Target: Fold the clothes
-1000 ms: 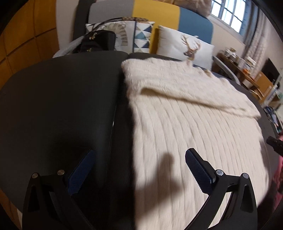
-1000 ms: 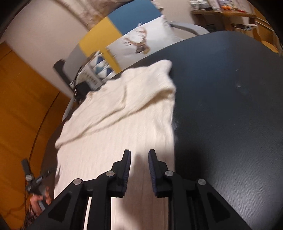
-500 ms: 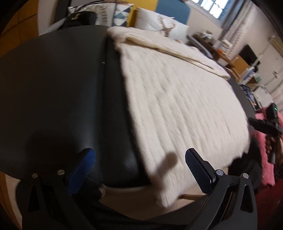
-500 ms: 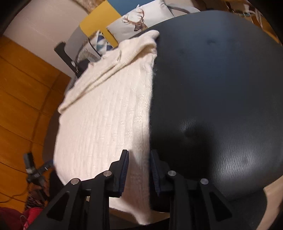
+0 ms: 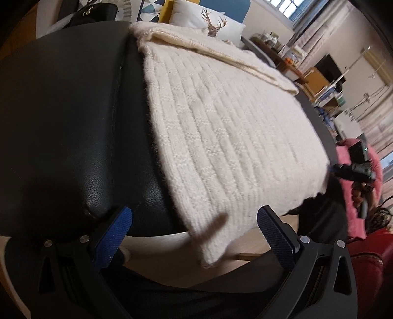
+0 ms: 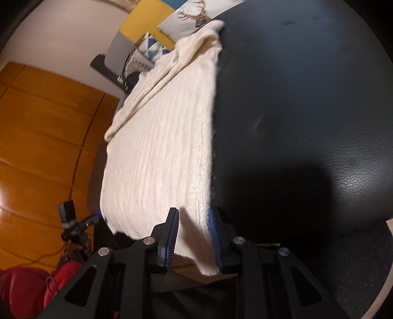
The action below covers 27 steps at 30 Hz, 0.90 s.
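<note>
One cream ribbed sweater (image 5: pixel 231 137) lies flat on the black padded surface (image 5: pixel 61 127). Its long axis runs from the near edge toward the far cushions (image 5: pixel 208 22), and the knit ribs follow that axis. The folded-over part sits at the far end; the hem hangs over the near edge. The left hand-held gripper (image 5: pixel 194 235) hovers at the hem's left corner with its jaws wide apart, gripping nothing. The right hand-held gripper (image 6: pixel 194 235) has its jaws narrowly apart on either side of the hem's right corner, not yet clamped.
</note>
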Tool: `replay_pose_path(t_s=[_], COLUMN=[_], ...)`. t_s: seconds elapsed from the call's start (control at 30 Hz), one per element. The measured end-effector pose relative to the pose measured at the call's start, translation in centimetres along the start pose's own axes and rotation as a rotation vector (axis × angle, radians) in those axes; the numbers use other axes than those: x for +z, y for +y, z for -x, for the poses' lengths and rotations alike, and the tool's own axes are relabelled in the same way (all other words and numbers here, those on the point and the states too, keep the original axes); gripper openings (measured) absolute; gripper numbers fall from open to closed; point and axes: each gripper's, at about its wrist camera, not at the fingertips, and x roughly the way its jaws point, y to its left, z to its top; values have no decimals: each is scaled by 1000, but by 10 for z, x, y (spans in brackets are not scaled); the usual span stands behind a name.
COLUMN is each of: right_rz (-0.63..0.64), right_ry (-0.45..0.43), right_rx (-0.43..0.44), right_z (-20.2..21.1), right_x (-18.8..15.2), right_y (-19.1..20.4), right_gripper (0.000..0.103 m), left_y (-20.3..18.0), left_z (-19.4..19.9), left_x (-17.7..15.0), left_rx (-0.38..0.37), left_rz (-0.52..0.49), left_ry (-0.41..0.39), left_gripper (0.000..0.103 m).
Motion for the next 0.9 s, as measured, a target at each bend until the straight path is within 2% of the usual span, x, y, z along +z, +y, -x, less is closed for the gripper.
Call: replay_pose_path(t_s=[0.17,0.43,0.57,0.9], right_rz=[31,18,29,53], right_ry=[32,52,57,30], right_rx=[-1,74,103,150], right_z=[-4,-9,-13,-20], right_x=[-2,-3,-5,-8], right_y=[3,-4,-4,2], right_gripper=[25,25,25,25], left_y=[3,2,2,7], left_z=[-5,-21,-28,-31], left_x=[-10,-13,-15,-16], left_rx=[-101,-124,-135,-164], left_rz=[35,54,62,166], left_ry=[53,122,155,136], left_gripper=[97,97,90,90])
